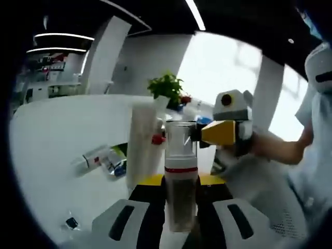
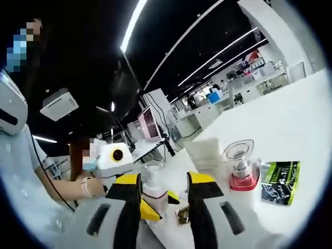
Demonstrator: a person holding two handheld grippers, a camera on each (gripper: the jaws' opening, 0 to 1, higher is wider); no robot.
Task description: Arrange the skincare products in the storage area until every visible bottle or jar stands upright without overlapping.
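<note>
In the left gripper view we see our left gripper point(image 1: 180, 220) pinching the pump bottle point(image 1: 181, 179), upright at 6 o'clock between its jaws. The right gripper point(image 1: 207, 134) meets its clear cap from 3 o'clock; we cannot tell its grip. A white tube point(image 1: 142, 142) stands at 9 o'clock.

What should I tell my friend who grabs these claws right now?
Left claw: shut on the pump bottle.
Right claw: around that bottle's clear cap; can't tell if it grips.
Standing: white tube, red-collared bottle.
Lying flat: small tubes, green sachet.
Done: two items stand upright.
Left: stand and release the pump bottle, then stand up the lying tubes, nothing overlapping.
</note>
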